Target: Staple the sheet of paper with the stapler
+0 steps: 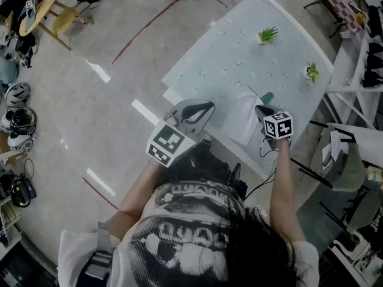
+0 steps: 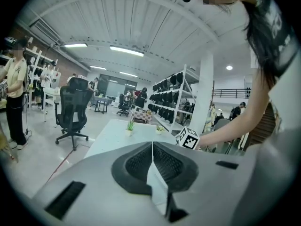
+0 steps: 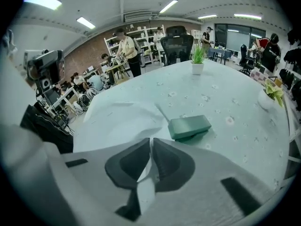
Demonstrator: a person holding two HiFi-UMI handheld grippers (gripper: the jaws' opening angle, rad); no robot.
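1. Now, my left gripper (image 2: 152, 144) is far left, off the table (image 3: 230, 102), its jaws shut on nothing.
2. The sheet of paper (image 3: 122, 121) lies at the table's near edge, and its far right corner reaches the stapler (image 3: 189, 126).
3. The stapler sits just past my right gripper (image 3: 151, 139), a bit right, with its long side going left to right. These jaws are a crack apart and hold nothing. This hand is nearer, so I think it should press.
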